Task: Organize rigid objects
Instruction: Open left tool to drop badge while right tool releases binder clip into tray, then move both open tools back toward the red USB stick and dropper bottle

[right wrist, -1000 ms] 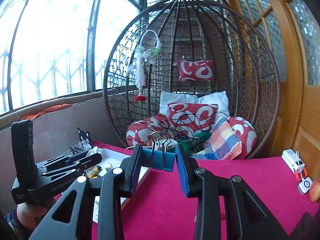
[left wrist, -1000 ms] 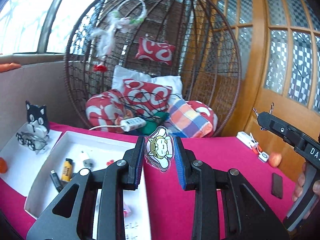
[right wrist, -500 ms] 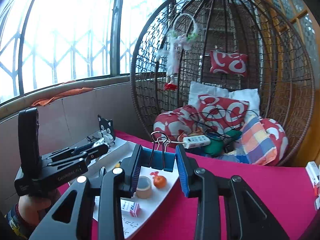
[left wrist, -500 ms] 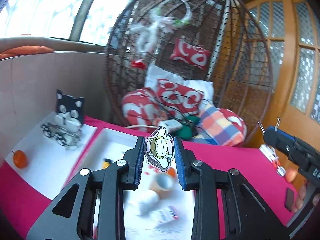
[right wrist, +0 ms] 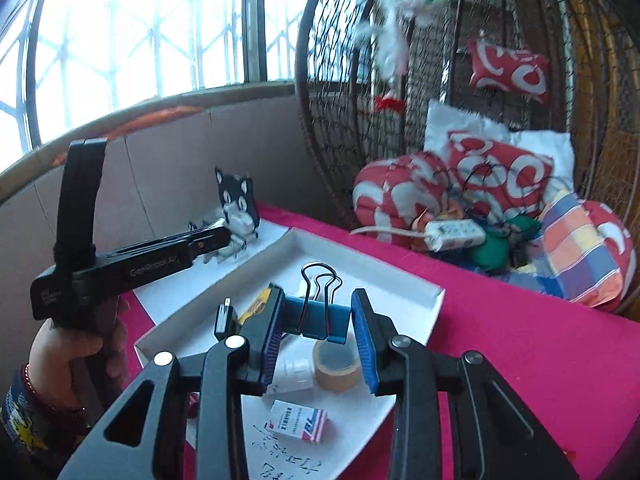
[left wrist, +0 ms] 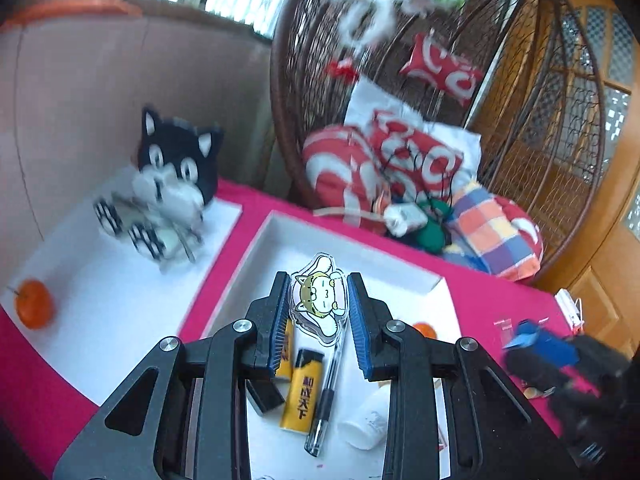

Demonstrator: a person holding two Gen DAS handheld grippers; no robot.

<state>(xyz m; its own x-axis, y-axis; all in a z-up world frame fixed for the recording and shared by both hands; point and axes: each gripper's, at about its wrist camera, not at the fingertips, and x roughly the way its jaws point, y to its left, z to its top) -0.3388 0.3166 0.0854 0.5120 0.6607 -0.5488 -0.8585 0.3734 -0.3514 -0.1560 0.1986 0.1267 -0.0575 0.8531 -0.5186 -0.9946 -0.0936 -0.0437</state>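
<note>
wicker hanging chair (right wrist: 472, 80), patterned cushions (right wrist: 496, 176), power strip (right wrist: 454, 234), window (right wrist: 132, 40)

The left black two-finger gripper with blue pads (left wrist: 319, 308) points forward and down, its jaws closed on a flat cartoon-cat acrylic charm (left wrist: 320, 300). The right black two-finger gripper with blue pads (right wrist: 318, 330) is level, jaws clamped on a blue binder clip with black wire handles (right wrist: 318, 312). The person's bare left hand (right wrist: 74, 354) grips the left tool's handle, a beaded bracelet at the wrist.
</note>
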